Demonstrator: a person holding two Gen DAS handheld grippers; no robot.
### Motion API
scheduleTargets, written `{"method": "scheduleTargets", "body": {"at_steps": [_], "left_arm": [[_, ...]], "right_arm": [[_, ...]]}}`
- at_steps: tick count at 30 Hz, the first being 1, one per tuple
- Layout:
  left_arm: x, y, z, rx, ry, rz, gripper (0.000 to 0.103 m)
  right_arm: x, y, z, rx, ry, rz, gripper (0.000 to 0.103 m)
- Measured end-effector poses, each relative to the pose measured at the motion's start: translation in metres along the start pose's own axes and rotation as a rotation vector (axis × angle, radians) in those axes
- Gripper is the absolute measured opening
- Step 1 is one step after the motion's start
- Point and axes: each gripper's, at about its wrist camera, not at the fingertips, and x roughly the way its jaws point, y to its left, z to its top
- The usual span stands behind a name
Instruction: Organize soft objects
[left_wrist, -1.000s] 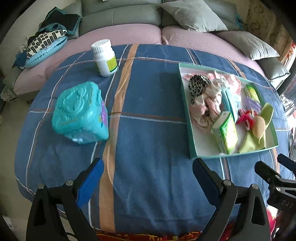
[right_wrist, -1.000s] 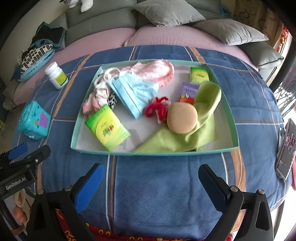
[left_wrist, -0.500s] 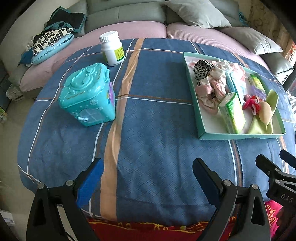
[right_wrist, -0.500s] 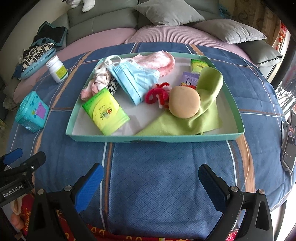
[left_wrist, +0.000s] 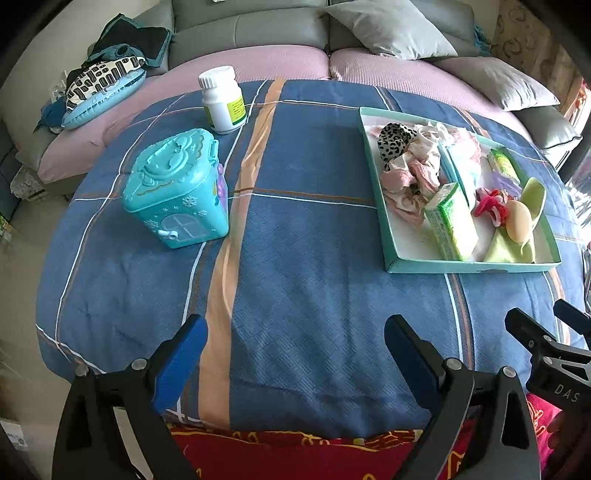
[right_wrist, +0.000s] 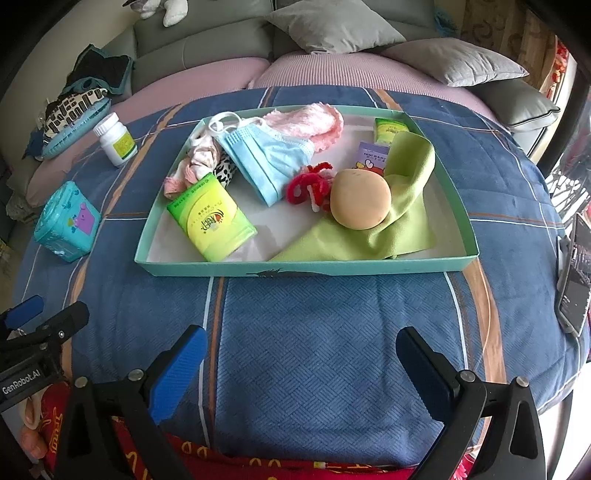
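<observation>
Left claw (left_wrist: 293, 354): open and empty, hanging over the near edge of the blue checked blanket (left_wrist: 295, 258). In the left wrist view, a teal toy box (left_wrist: 175, 188) and a white bottle (left_wrist: 221, 99) stand on the blanket to the left; the tray (left_wrist: 469, 266) of soft items sits well to the right. Right claw (right_wrist: 301, 363): open and empty, facing the tray's near wall. In the right wrist view, the tray holds a green tissue pack (right_wrist: 210, 221), a blue face mask (right_wrist: 266, 158), a pink sock (right_wrist: 306, 122), a red hair tie (right_wrist: 310, 184), a round sponge (right_wrist: 360, 199) resting on a green cloth (right_wrist: 399, 221), and bunched fabric at the far left corner. Risk: the items overlap, so a grasp on the cloth would likely roll the sponge, and pinching the mask may drag its neighbours.
</observation>
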Motion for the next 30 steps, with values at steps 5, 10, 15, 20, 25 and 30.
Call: {"method": "scheduleTargets", "body": {"at_steps": [5,10,15,20,25,30], "left_arm": [[-0.0043,0.0004,-0.0010,0.002,-0.008,-0.001,0.097],[-0.0068,0.0013,-0.0008,0.001,-0.013,-0.002,0.097],[-0.0075,0.0032,-0.0005,-0.003,-0.015,0.002,0.097],[-0.0077,0.0045,0.0002,-0.003,-0.015,0.001,0.097],[-0.0090,0.0048,0.0014,-0.001,-0.020,0.003,0.097],[-0.0095,0.0047,0.0017,-0.001,-0.023,0.007,0.097]], "right_arm": [[-0.0056,0.0006,0.0000,-0.002,-0.007,-0.001,0.103],[-0.0081,0.0009,0.0006,-0.002,-0.011,-0.001,0.103],[-0.0088,0.0011,0.0009,-0.004,-0.011,0.000,0.103],[-0.0091,0.0013,0.0014,-0.002,-0.011,0.001,0.103],[-0.0090,0.0016,0.0011,0.000,-0.012,0.003,0.103],[-0.0106,0.0002,0.0024,0.005,-0.012,0.003,0.103]]}}
